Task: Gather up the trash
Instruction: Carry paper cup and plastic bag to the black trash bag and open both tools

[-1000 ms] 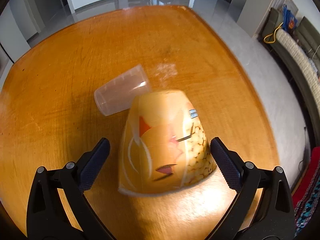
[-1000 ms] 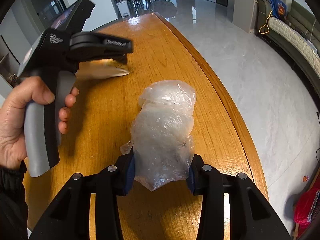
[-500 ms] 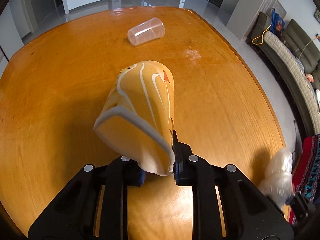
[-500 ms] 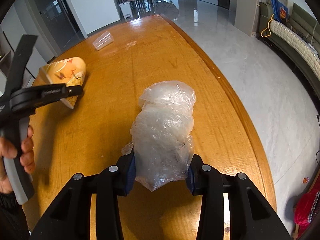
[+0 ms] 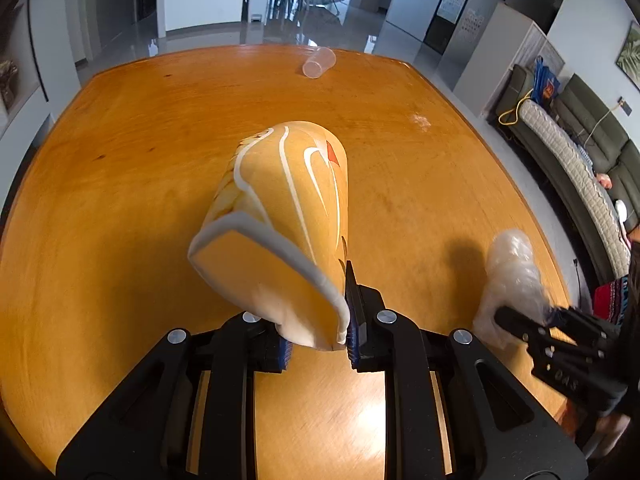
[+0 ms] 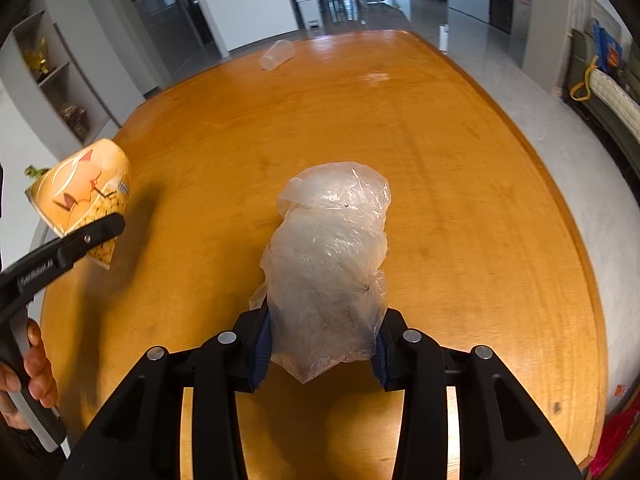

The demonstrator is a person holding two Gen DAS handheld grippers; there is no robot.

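- Above the wooden counter (image 5: 120, 200), the left gripper (image 5: 316, 344) pinches the squashed rim of an orange paper cup (image 5: 288, 216), lifted clear of the surface.
- Right gripper (image 6: 322, 350) is clamped on a crumpled clear plastic bag (image 6: 328, 256) (also held off the wood).
- A clear plastic cup (image 5: 319, 63) lies on its side at the counter's far edge.

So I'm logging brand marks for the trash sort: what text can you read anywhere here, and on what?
"GenRobot.AI", faint, on the side of the left gripper; the reading is uncertain.
Embossed marks on the right gripper, too blurred to read.
Paper cup: pictures only, with a small blue patch too small to read.
Plastic bag, clear plastic cup: no text.
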